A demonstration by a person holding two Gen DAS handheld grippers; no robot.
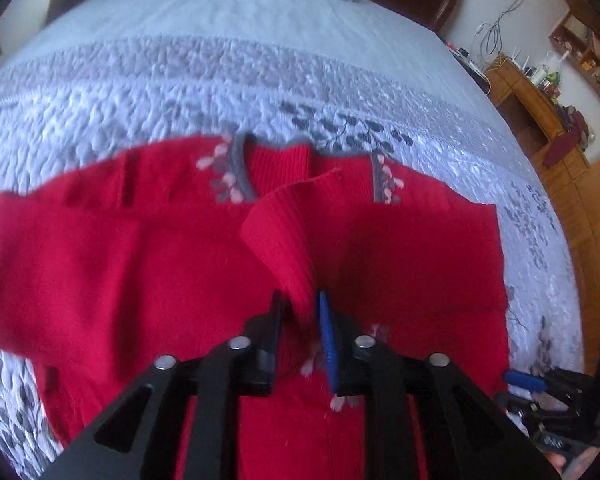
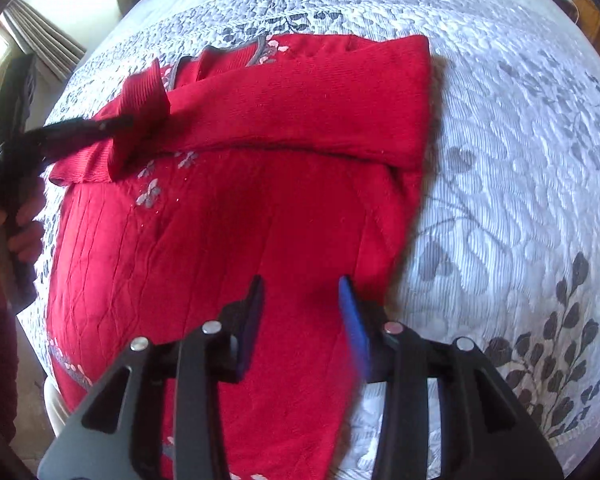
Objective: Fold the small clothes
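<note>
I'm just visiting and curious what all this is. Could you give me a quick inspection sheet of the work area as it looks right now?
Surface: bed under a grey quilted bedspread with leaf pattern.
Job's things: red sweater lying flat, one sleeve folded across the chest.
Clutter: nothing seen on the bedspread.
Grippers: left gripper around a ribbed cuff, pads slightly apart; right gripper open over the sweater's edge, holding nothing.
Cables: wires on the wall above a wooden desk.
Surroundings: curtain, bright window.
</note>
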